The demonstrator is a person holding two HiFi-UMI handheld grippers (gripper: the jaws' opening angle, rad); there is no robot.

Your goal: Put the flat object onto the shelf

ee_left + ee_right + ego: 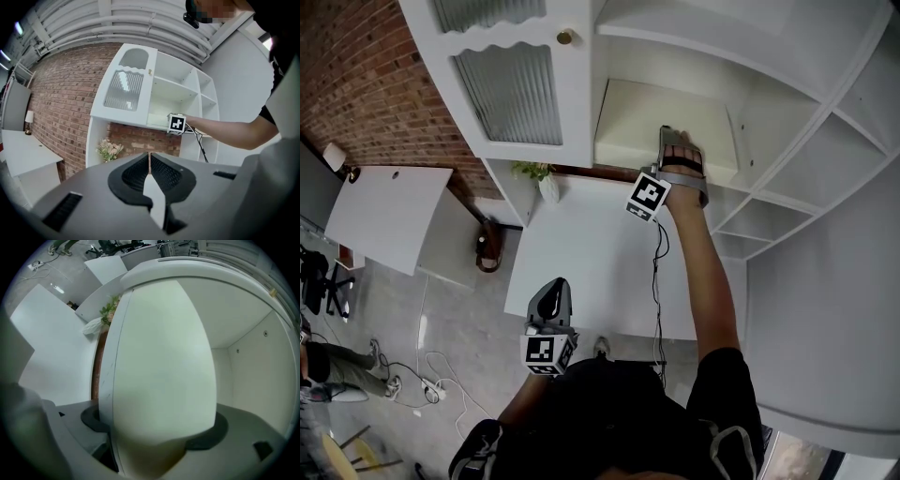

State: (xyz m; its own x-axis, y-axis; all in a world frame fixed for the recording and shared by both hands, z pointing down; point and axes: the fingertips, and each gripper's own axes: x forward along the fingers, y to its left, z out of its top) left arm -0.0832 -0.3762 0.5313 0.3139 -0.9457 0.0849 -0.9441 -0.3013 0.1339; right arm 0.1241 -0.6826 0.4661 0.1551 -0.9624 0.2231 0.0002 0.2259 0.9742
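Board (647, 117) lies on shelf (769, 112), loose within the spread right gripper (678, 142).
Judged stiff, light, slippery; best pinched at near edge. Left gripper (551, 298) is pressed together.

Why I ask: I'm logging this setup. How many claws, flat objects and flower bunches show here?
Claws: 2, the left claw and the right claw
Flat object: 1
Flower bunch: 1
Total: 4
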